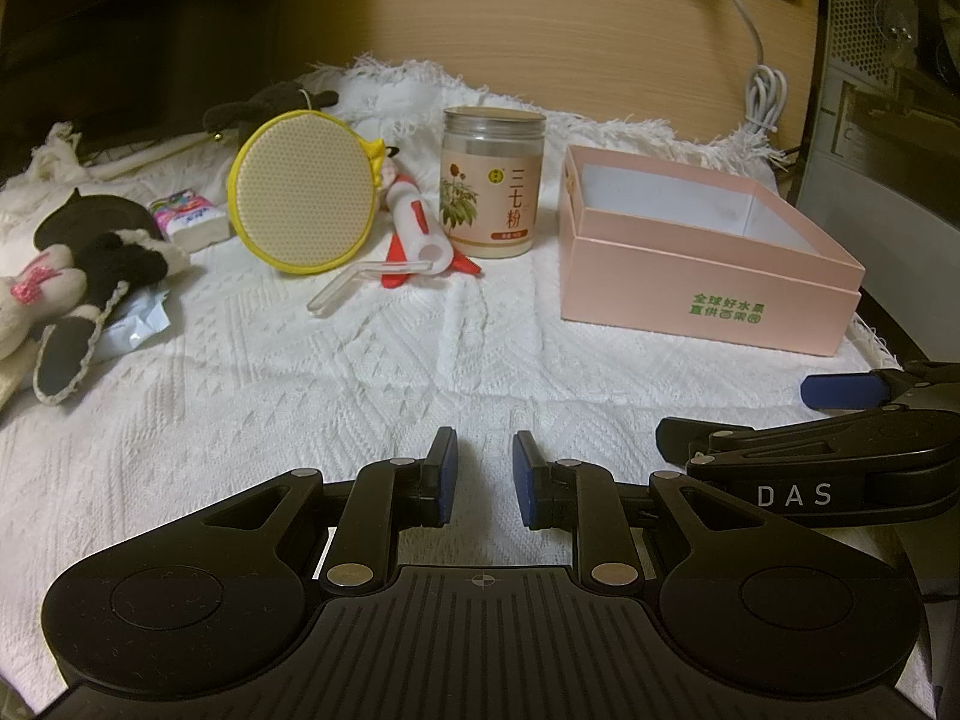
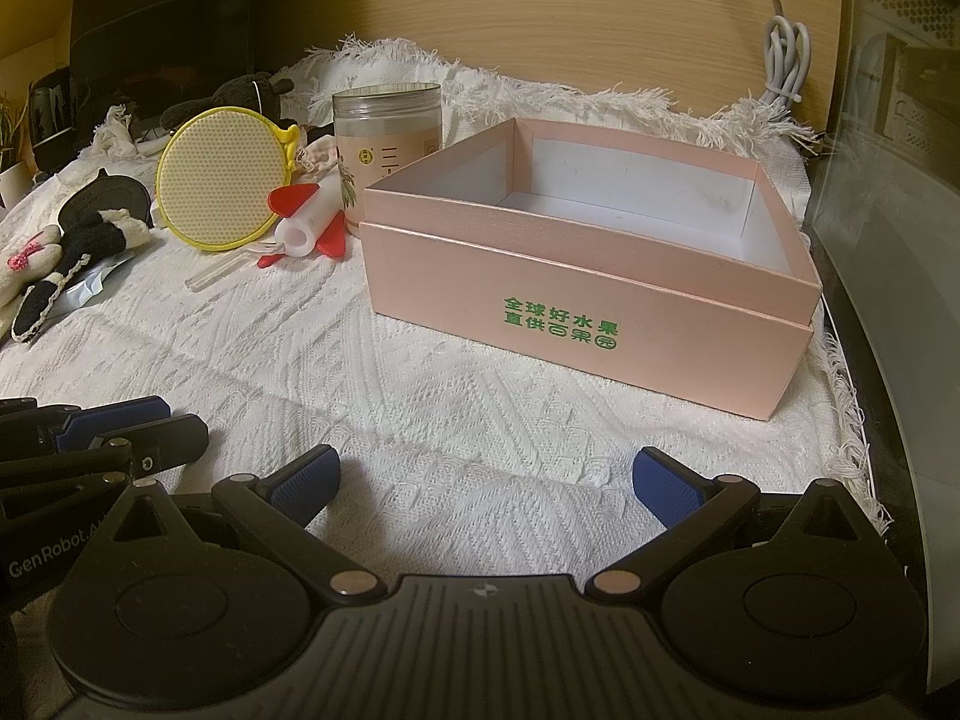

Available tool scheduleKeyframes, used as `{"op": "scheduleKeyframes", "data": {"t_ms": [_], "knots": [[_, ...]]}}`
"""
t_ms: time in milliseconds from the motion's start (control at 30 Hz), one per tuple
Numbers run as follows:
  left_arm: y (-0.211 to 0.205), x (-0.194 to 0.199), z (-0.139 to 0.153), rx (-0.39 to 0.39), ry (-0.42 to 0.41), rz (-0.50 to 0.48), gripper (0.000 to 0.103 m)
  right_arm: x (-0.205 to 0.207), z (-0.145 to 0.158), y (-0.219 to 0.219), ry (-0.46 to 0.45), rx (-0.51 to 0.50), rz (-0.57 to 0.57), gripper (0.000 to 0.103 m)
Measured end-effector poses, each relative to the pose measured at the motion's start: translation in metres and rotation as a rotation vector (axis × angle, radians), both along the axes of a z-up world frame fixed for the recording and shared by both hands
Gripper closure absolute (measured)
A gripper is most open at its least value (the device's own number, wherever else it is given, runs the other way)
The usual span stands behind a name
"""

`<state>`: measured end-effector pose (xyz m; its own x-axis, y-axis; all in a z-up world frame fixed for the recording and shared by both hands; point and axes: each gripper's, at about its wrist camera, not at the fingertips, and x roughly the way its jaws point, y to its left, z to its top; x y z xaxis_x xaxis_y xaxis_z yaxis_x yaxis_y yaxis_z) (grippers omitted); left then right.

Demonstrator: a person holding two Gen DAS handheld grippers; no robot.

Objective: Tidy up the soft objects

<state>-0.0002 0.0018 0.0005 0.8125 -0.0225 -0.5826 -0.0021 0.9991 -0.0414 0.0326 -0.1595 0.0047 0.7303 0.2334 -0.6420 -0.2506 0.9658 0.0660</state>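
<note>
White cloth (image 1: pixel 360 360); plush toy (image 1: pixel 78 276) cut off.

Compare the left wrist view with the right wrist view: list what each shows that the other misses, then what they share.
Only the left wrist view shows the small tissue pack beside the round yellow pad.

Only the right wrist view shows the mug at the far left edge.

Both show the empty pink box, the jar, the black-and-white plush toy, and both grippers, left and right, open.
</note>
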Motion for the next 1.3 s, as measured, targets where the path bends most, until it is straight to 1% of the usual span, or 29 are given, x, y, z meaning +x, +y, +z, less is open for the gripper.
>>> {"op": "scheduleKeyframes", "data": {"t_ms": [467,600,667,733,800,867,900,933,967,1033,1067,1100,1167,1200,1233,1300], "knots": [[0.002,0.001,0.002,-0.002,0.0,0.0,0.08,0.0,-0.001,0.001,0.0,0.001,0.0,0.0],[0.005,-0.001,0.005,-0.021,0.01,-0.011,0.08,0.0,-0.003,0.002,0.003,0.003,0.004,0.0],[0.008,0.0,0.007,-0.031,0.034,-0.026,0.08,0.003,-0.001,0.001,0.032,-0.003,0.026,0.0],[0.016,0.003,0.014,-0.044,0.07,-0.022,0.08,0.01,-0.003,-0.002,0.085,-0.008,0.061,0.0],[0.033,0.003,0.025,-0.075,0.08,-0.032,0.08,0.014,-0.002,0.0,0.141,-0.03,0.073,0.0],[0.065,0.005,0.043,-0.139,0.077,-0.052,0.08,0.016,0.002,-0.001,0.177,-0.045,0.084,0.0],[0.083,0.005,0.052,-0.16,0.068,-0.047,0.079,0.018,0.002,0.001,0.2,-0.055,0.087,0.0],[0.1,0.005,0.062,-0.157,0.052,-0.032,0.078,0.017,0.004,0.003,0.213,-0.064,0.095,0.0],[0.118,0.004,0.073,-0.128,0.032,0.003,0.077,0.016,0.005,0.002,0.23,-0.07,0.108,0.0],[0.153,0.004,0.092,-0.028,-0.005,0.098,0.08,0.016,0.008,0.005,0.246,-0.08,0.152,0.0],[0.171,0.007,0.098,0.013,-0.01,0.127,0.079,0.016,0.008,0.005,0.244,-0.082,0.155,0.0],[0.188,0.013,0.1,0.032,0.006,0.131,0.079,0.017,0.008,0.006,0.249,-0.079,0.141,0.0],[0.217,0.027,0.098,0.026,0.077,0.1,0.079,0.018,0.012,0.011,0.267,-0.087,0.105,0.0],[0.228,0.034,0.095,0.028,0.103,0.1,0.079,0.018,0.015,0.017,0.269,-0.092,0.094,0.0],[0.235,0.04,0.093,0.032,0.115,0.096,0.079,0.017,0.019,0.022,0.265,-0.096,0.084,0.0],[0.242,0.05,0.086,0.02,0.13,0.057,0.079,0.014,0.031,0.037,0.229,-0.087,0.049,0.0]]}}
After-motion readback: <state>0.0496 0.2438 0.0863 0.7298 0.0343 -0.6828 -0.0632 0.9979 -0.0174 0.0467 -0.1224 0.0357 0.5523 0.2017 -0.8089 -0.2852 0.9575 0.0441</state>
